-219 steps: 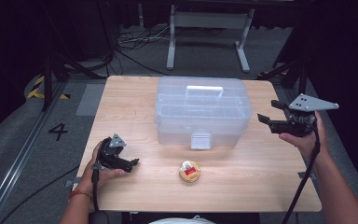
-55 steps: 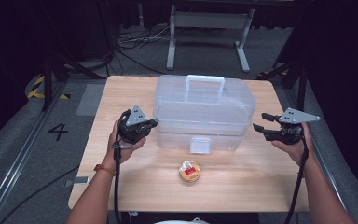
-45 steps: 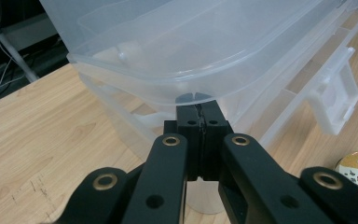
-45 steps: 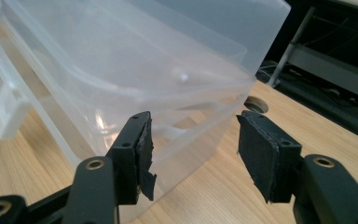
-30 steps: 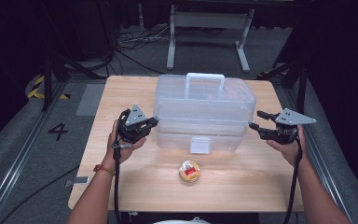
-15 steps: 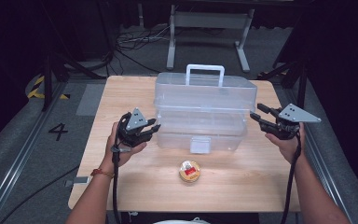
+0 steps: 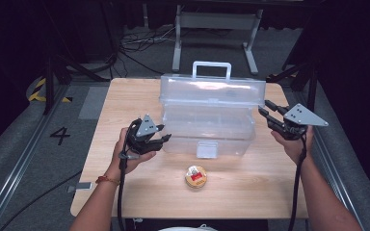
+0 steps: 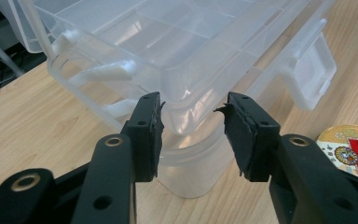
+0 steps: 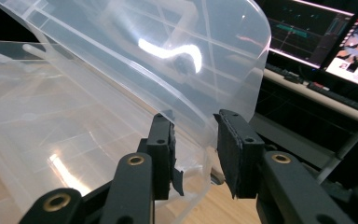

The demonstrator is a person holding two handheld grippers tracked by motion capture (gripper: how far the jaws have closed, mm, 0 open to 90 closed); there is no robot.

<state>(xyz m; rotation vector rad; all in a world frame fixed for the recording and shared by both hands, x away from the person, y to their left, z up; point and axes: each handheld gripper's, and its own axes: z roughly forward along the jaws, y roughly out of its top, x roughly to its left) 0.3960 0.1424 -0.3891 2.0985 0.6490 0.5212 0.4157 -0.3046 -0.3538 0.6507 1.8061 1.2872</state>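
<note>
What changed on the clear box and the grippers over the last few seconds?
The lid of the clear box has swung up and back, handle now on top. Left gripper came from the table's left to the box's left end, jaws just opening astride the rim. Right gripper rose beside the lid's right end, jaws just closing. The small tin stayed put.

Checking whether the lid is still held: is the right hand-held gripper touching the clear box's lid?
Cannot tell. In the right gripper view the lid edge lies between the right hand-held gripper jaws, which have just been closing, but neither contact nor gap shows plainly.
</note>
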